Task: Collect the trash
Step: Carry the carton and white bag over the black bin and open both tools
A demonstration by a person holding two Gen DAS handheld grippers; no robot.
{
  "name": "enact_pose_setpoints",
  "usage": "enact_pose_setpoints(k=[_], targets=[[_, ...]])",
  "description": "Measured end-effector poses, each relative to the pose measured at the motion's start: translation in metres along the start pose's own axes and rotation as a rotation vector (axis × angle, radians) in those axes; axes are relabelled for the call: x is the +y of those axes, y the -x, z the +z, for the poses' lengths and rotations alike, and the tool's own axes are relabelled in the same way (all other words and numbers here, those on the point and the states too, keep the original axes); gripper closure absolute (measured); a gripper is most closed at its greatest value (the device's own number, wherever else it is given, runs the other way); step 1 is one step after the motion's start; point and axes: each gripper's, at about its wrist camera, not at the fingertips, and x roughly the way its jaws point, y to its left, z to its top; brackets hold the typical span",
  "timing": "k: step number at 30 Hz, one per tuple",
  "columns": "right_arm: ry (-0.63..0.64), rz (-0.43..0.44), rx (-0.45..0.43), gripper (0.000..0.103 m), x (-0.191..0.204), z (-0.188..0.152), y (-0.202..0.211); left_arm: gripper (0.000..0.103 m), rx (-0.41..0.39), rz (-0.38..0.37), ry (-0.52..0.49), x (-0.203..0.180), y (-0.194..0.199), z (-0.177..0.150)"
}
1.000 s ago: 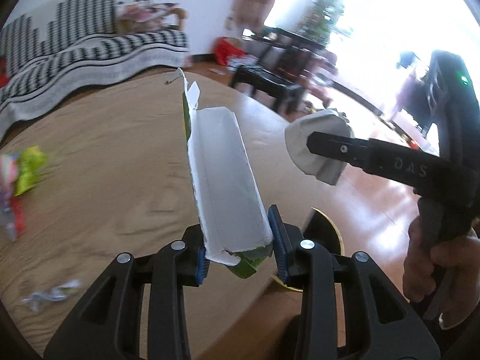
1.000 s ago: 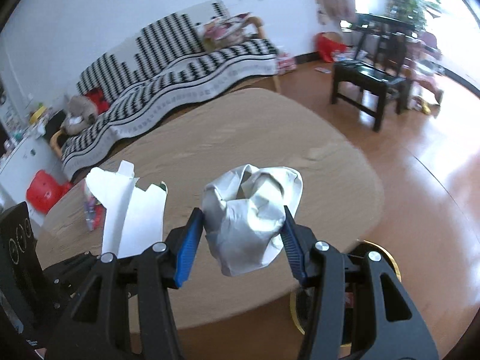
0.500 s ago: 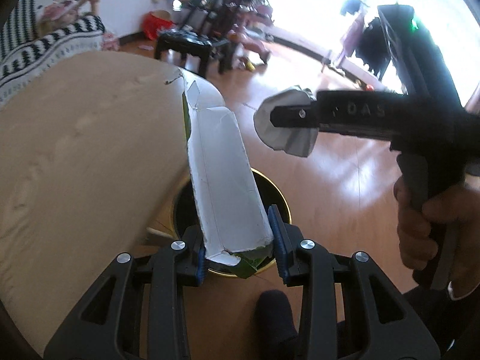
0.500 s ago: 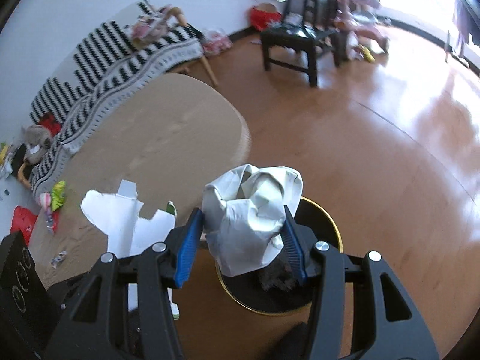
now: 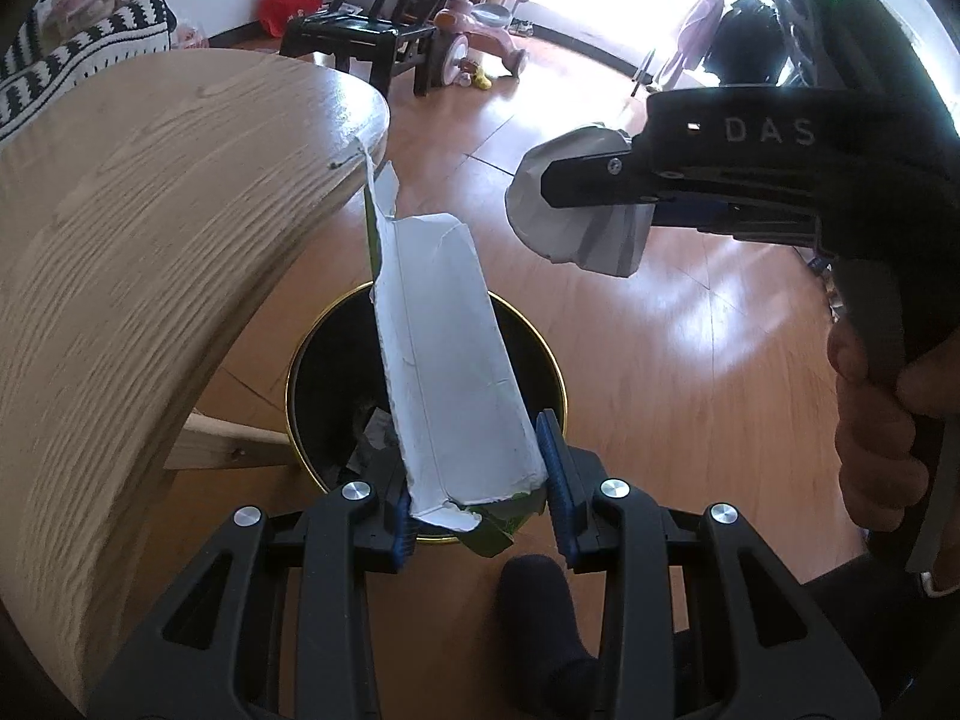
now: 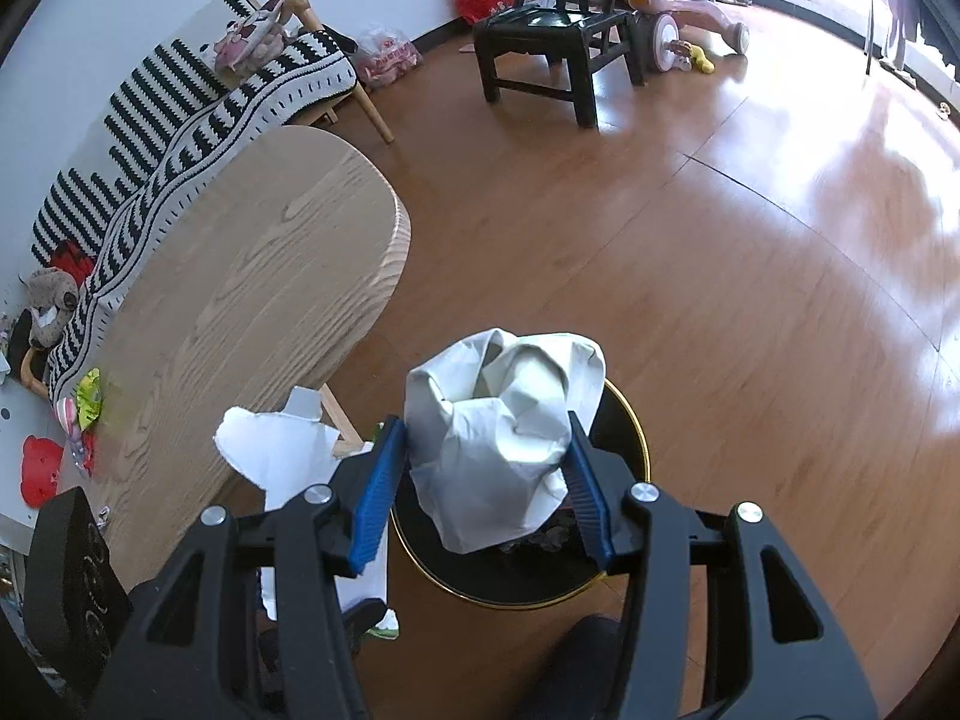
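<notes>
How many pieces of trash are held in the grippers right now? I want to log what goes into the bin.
2: a flattened white carton in the left gripper, and a crumpled white paper wad in the right gripper, both above the black bin.

bin (image 5: 543, 354) mouth open below, table (image 5: 150, 228) edge crowding left (floor (image 6: 750, 300) clear rightward)

Black gripper (image 5: 480, 504); blue pads (image 5: 551, 474); silver screws

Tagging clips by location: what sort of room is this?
Most likely a home living room: a striped sofa, a child's tricycle on the wood floor, and a wooden table.
</notes>
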Motion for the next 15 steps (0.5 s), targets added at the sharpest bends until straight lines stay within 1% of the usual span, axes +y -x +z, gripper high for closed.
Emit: enact_pose_setpoints(k=[15], targets=[[-0.004, -0.001, -0.006, 0.051, 0.0058, 0.0064, -0.0008, 0.068, -0.004, 0.001, 0.000, -0.0012, 0.0036, -0.0029]])
